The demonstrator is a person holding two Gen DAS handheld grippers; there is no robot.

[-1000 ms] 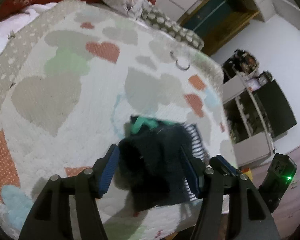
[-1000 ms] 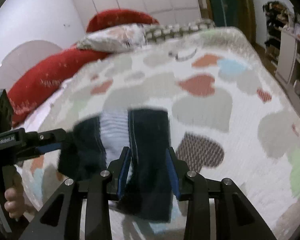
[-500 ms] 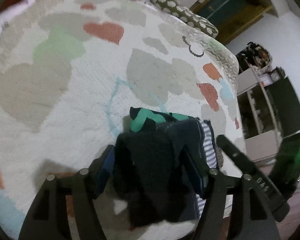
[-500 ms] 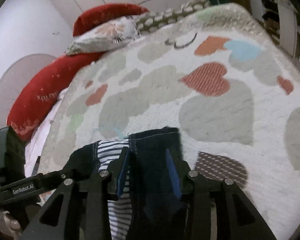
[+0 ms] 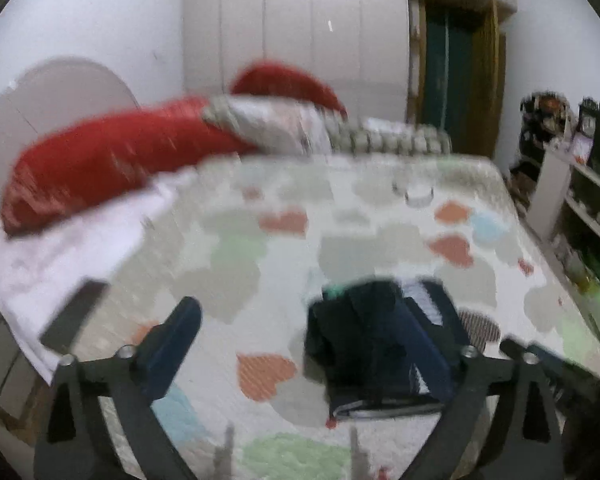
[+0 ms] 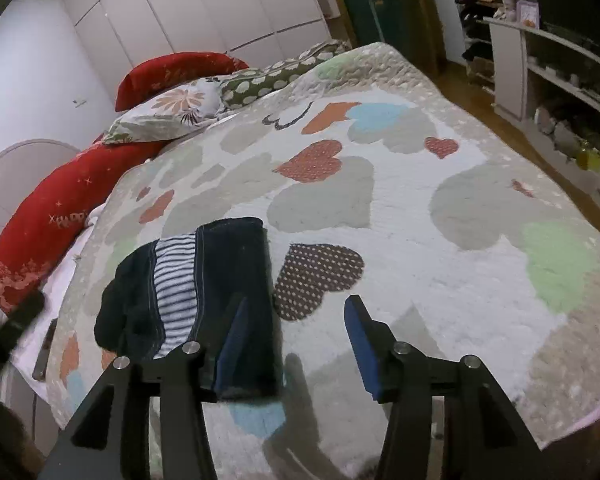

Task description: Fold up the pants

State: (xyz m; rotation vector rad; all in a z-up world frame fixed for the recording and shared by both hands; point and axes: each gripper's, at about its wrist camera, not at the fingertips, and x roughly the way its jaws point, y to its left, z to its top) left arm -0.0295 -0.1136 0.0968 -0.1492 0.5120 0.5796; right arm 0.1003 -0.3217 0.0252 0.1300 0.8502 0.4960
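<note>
The folded dark pants (image 6: 228, 264), with a striped lining showing, lie flat on the heart-patterned bedspread (image 6: 420, 200) near its front left corner. My right gripper (image 6: 298, 344) is open and its jaws are still opening. Only bare bedspread lies between them, and the left pad overlaps the bundle's right edge. In the blurred left wrist view the pants (image 5: 364, 340) lie low and right of centre. My left gripper (image 5: 300, 344) is open very wide and still opening. Its right finger crosses in front of the bundle without pressing on it.
Red bolsters (image 6: 60, 216) and a floral pillow (image 6: 168, 116) line the head of the bed. A dark flat object (image 5: 74, 316) lies on the white sheet at the bed's left edge. Shelves (image 6: 560, 92) stand along the right wall, with wooden floor between.
Both grippers have let go of the pants and opened. The left one rose and swung up and away. The right one shifted right, leaving the bundle on the bed.
</note>
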